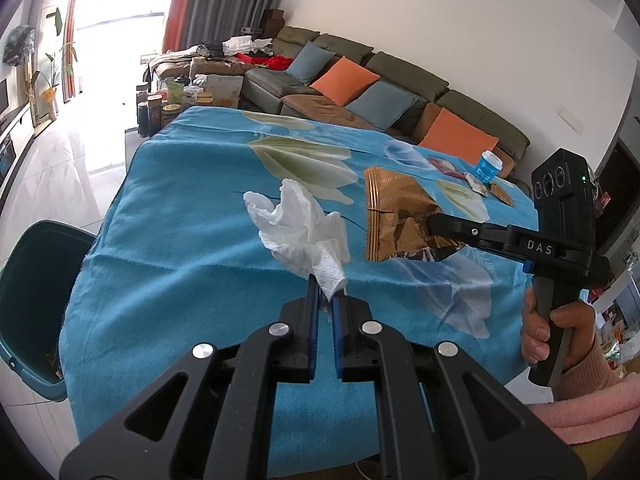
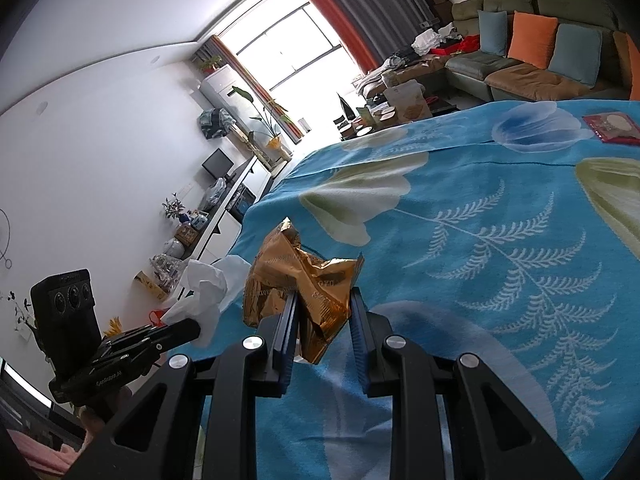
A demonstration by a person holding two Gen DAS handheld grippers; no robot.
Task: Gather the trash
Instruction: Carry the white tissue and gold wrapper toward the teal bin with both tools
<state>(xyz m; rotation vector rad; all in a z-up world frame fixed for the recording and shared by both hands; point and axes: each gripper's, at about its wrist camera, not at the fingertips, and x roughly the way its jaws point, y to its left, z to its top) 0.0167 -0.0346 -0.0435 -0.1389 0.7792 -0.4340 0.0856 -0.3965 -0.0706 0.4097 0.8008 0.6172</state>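
My left gripper (image 1: 326,286) is shut on a crumpled white tissue (image 1: 298,228), held up above the blue flowered tablecloth (image 1: 192,240). To its right, my right gripper (image 1: 434,226) is shut on a crinkled gold foil wrapper (image 1: 394,220), also lifted off the cloth. In the right wrist view the gold wrapper (image 2: 304,276) bulges between the right gripper's (image 2: 324,300) fingers, and the tissue (image 2: 208,292) shows at lower left in the left gripper (image 2: 188,326). A dark teal bin (image 1: 28,300) stands on the floor beside the table's left edge.
At the far right of the table lie a small blue and white cup (image 1: 489,166), a red packet (image 1: 444,168) and small wrappers (image 1: 480,186). The red packet (image 2: 610,128) shows in the right wrist view too. A sofa with cushions (image 1: 344,80) runs behind the table.
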